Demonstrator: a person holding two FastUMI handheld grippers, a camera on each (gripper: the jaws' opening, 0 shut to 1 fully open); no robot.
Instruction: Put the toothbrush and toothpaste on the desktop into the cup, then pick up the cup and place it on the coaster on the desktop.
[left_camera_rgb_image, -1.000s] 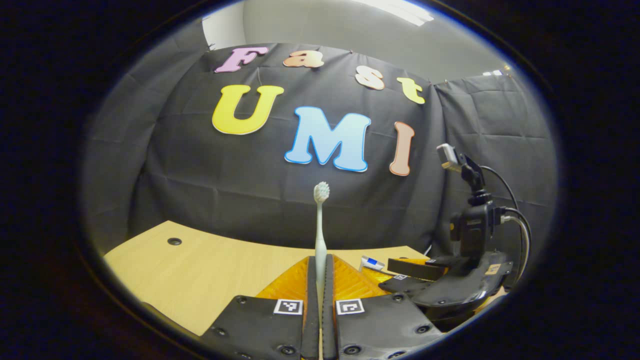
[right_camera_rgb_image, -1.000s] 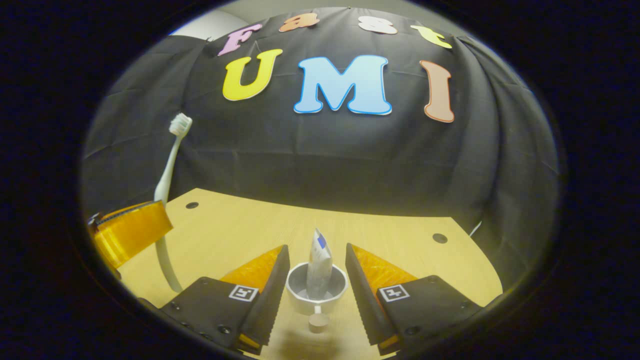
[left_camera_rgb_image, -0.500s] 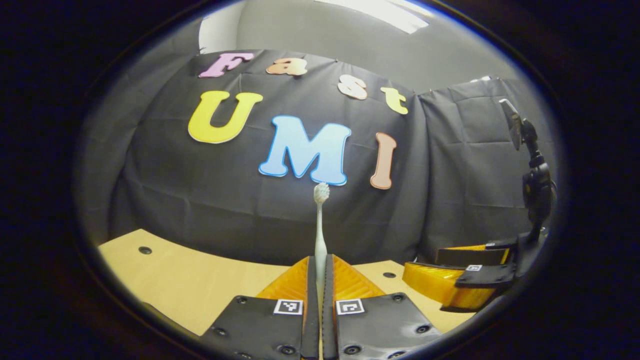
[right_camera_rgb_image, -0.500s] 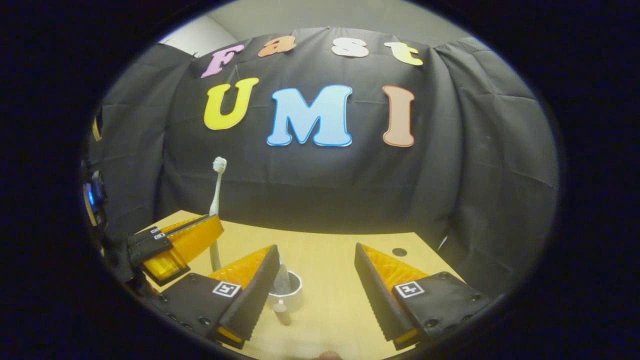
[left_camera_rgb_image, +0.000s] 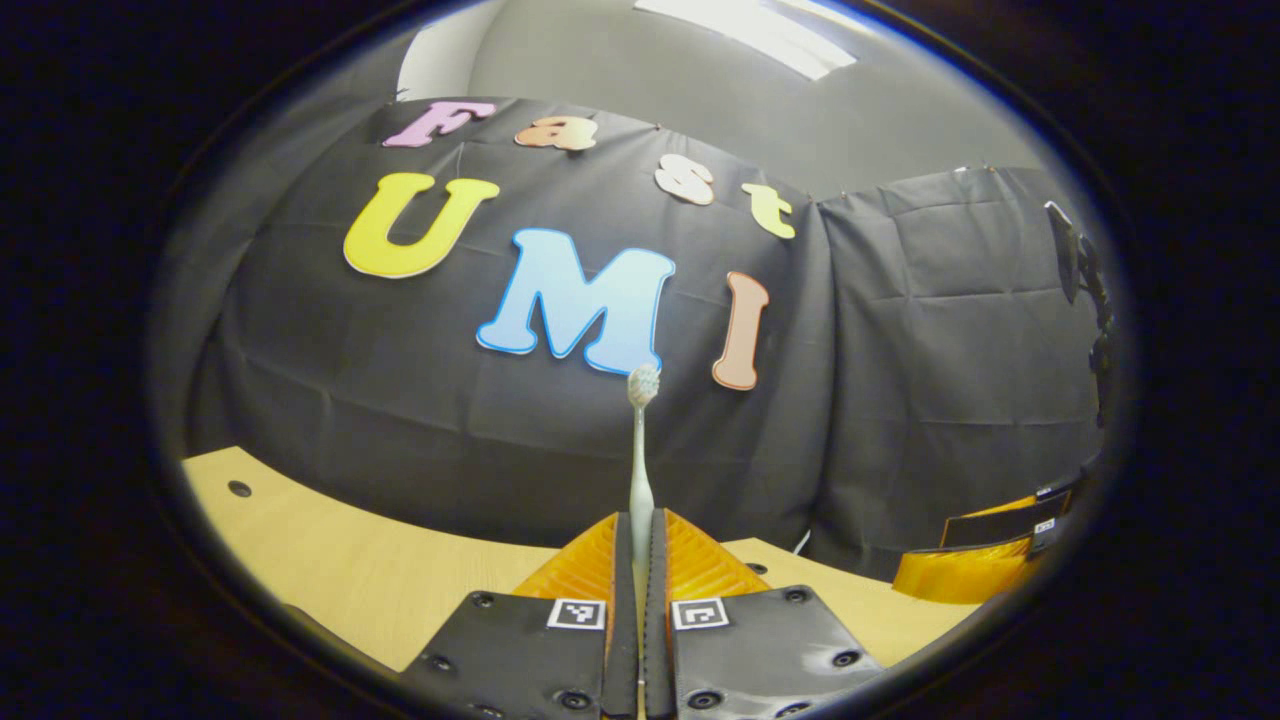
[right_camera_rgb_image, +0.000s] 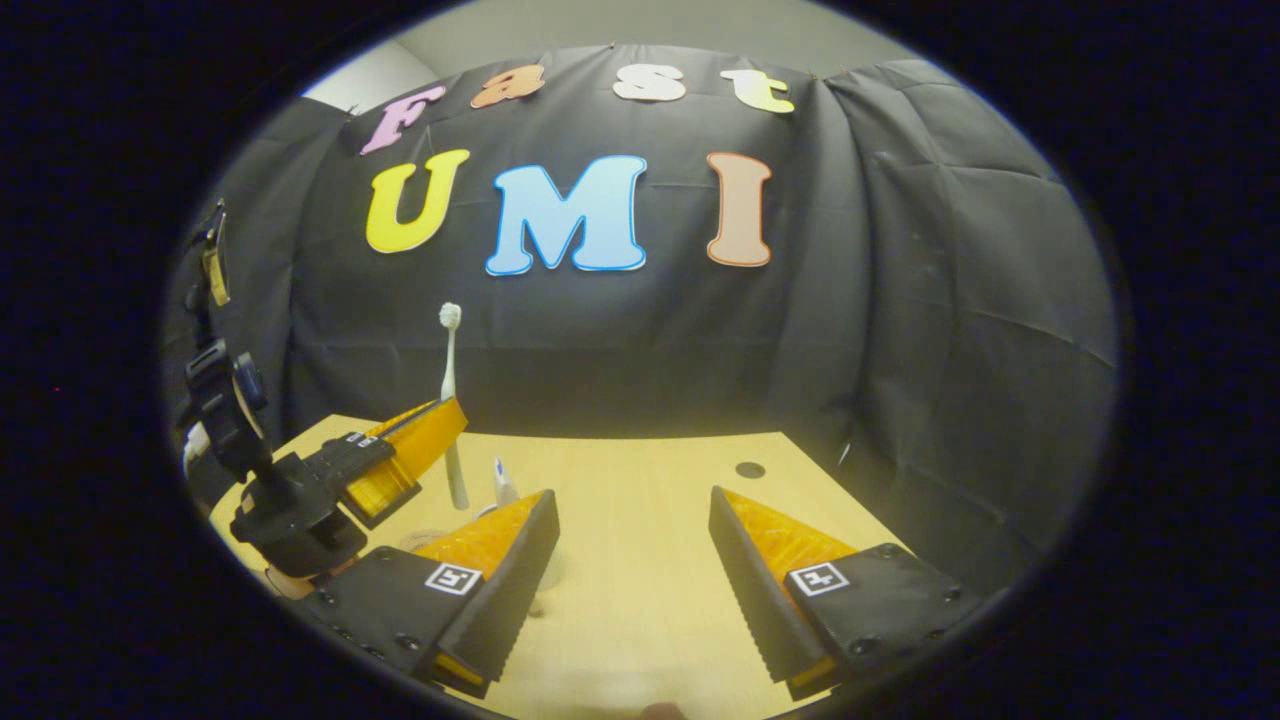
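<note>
The desk (right_camera_rgb_image: 640, 500) is light wood w/ dark round holes, backed by the black cloth wall. Left hand-held gripper (left_camera_rgb_image: 640, 560) has its fingers clamped tight on the toothbrush (left_camera_rgb_image: 641, 440), which stands upright, bristles on top; in right gripper view that same gripper (right_camera_rgb_image: 400, 460) sits at left above the desk, brush handle poking out below it. Right hand-held gripper (right_camera_rgb_image: 633, 545) is spread wide, nothing between its fingers. Toothpaste (right_camera_rgb_image: 503, 483) tip pokes up just behind the right gripper's left finger, near the brush's lower end; cup hidden, can't tell.
</note>
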